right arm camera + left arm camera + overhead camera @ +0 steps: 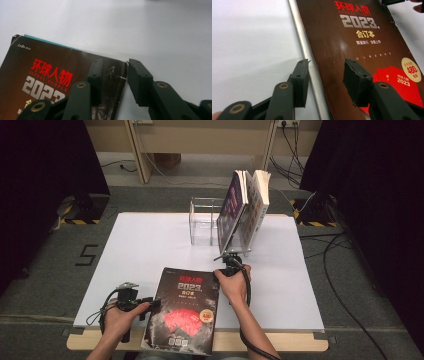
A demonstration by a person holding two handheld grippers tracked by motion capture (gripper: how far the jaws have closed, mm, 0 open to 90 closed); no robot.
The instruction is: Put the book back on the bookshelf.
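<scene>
Magazine (184, 310) lies flat; left gripper (325, 75) straddles its spine edge, right gripper (113, 75) straddles its far corner, both parted, gripping nothing.

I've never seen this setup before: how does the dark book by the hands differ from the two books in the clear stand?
The dark book lies flat at the table's near edge; the two books lean upright in the clear stand. It has a grippers at each side; they have none. All are closed.

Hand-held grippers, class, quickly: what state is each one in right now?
Left hand-held gripper: open, jaws straddling the left edge of the dark book, not pressing it.
Right hand-held gripper: open, jaws straddling the book's far right corner.
</scene>
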